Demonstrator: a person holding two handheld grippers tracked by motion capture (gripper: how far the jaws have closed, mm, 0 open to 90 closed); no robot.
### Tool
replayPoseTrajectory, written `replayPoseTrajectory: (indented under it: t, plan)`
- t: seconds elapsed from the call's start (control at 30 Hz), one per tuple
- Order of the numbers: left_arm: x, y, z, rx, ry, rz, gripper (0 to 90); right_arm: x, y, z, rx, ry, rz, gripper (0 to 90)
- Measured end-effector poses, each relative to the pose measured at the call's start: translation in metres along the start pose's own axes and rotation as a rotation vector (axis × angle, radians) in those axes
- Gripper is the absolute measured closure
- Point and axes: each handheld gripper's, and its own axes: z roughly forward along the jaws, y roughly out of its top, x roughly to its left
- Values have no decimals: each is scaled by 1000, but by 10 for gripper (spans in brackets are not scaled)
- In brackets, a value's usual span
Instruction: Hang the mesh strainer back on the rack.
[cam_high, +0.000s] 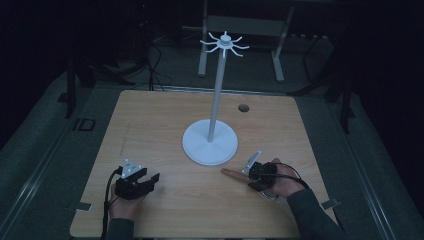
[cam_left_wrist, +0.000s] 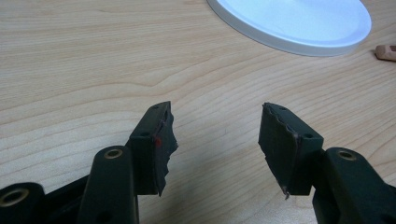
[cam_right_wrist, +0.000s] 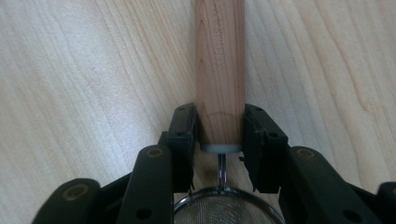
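1. Evidently the work is to hang a small strainer on the white hook stand, which rises at the centre of the tabletop.
2. The right tongs have their pads against both sides of the strainer's wooden handle, near the metal neck; the handle lies flat on the tabletop at lower right of the high view, pointing at the stand's base.
3. The left tongs sit at lower left with jaws wide apart, nothing between them.
4. Done: the grasp, or very nearly; how firm the squeeze is I can't quite judge.
5. Left: lifting it and catching it on a hook at the top, all of them bare.
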Motion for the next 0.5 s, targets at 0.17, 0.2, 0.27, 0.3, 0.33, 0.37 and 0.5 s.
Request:
replayPoseTrajectory:
  t: [0.17, 0.2, 0.27, 0.3, 0.33, 0.37, 0.5]
  plan:
    - [0, 0, 0, -1, 0, -1, 447, -2, 8, 1, 49, 27, -8, 677]
    - [0, 0, 0, -1, 0, 0, 447, -3, 9, 1, 63, 31, -10, 679]
    - [0, 0, 0, -1, 1, -1, 447, -4, 12, 2, 82, 39, -10, 679]
    - [0, 0, 0, -1, 0, 0, 447, -4, 13, 2, 92, 43, -10, 680]
    - [0, 0, 0, -1, 0, 0, 447, -4, 14, 2, 100, 46, -11, 680]
    - [0, 0, 0, -1, 0, 0, 447, -5, 14, 2, 106, 48, -10, 681]
    - [0, 0, 0, 0, 0, 2, 447, -8, 16, 3, 121, 71, 5, 686]
